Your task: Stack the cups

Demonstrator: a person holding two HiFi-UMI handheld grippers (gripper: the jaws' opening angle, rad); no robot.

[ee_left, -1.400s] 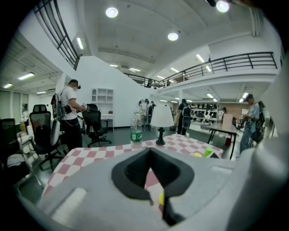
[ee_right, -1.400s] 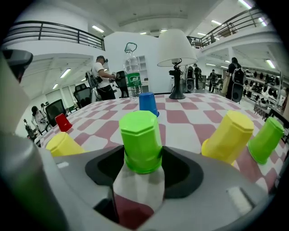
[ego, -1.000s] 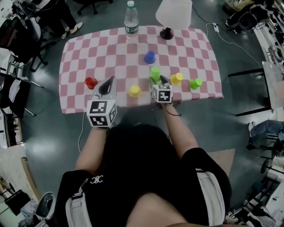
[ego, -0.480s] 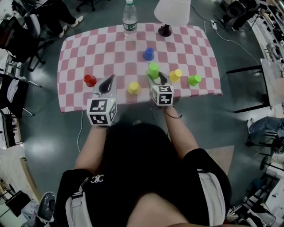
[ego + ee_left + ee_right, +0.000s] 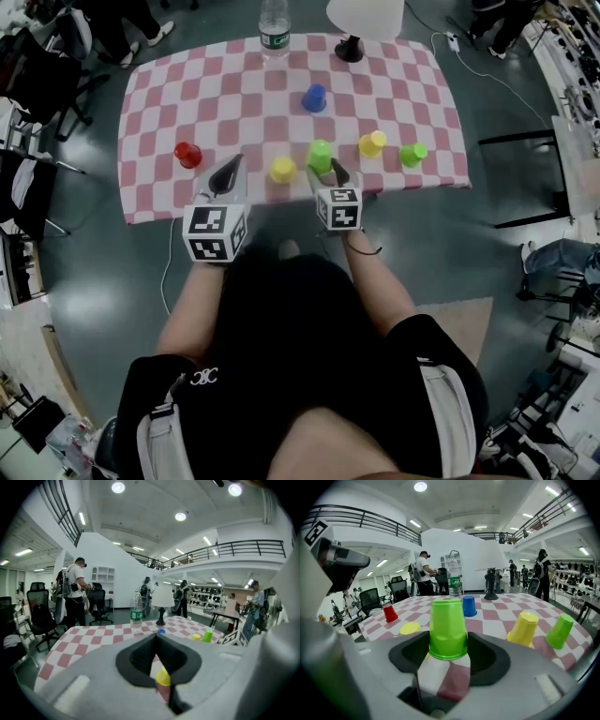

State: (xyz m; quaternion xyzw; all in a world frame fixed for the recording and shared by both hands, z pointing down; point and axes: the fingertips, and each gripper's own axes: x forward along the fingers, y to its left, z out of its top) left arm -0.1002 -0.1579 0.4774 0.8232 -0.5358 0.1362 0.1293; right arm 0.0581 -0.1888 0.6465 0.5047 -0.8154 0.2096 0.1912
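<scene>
Carried by the right gripper (image 5: pixel 327 174), a green cup (image 5: pixel 321 153) has come nearer the desk's (image 5: pixel 187 94) front edge than a second ago and is now almost level with a yellow cup (image 5: pixel 283 170) just to its left. The right fingers stand wide, one on each side of this upside-down cup near its rim, holding it. The left gripper (image 5: pixel 232 171) hovers over the front edge, its fingers together with nothing between them. To the right stand a second yellow cup (image 5: pixel 372 143) and a second green cup (image 5: pixel 412 154); a blue cup (image 5: pixel 314 97) stands farther in and a red cup (image 5: pixel 187 154) to the left. A bottle (image 5: pixel 273 23) and a lamp (image 5: pixel 361 19) stand at the far edge.
</scene>
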